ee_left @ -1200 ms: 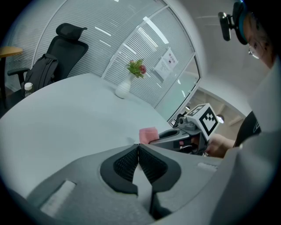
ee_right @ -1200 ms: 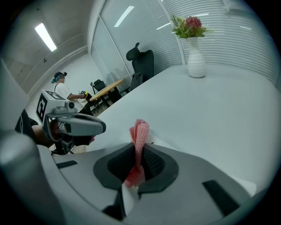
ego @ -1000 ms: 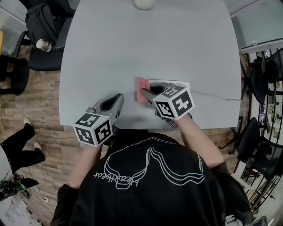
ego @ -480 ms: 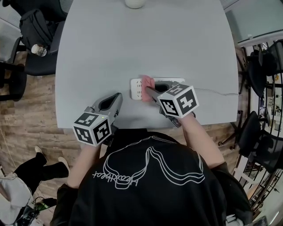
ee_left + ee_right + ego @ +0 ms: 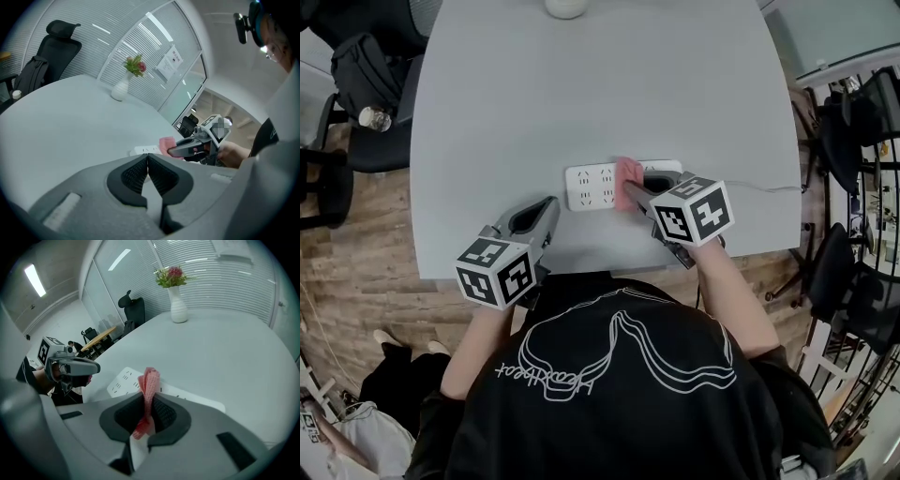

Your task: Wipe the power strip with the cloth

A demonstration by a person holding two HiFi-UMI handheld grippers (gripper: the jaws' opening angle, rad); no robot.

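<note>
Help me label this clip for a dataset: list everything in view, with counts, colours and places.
table: one, light grey, fills the middle of the scene
power strip: one, white, on the table near its front edge
cloth: one, pink, on the power strip
cable: one, white, runs from the strip toward the table's right edge
vase: one, white, holding flowers, at the table's far end
office chair: one, black, at the table's left side
left gripper: one, grey, shut and empty, at the table's near edge
right gripper: one, grey, shut on the cloth, over the strip
</note>
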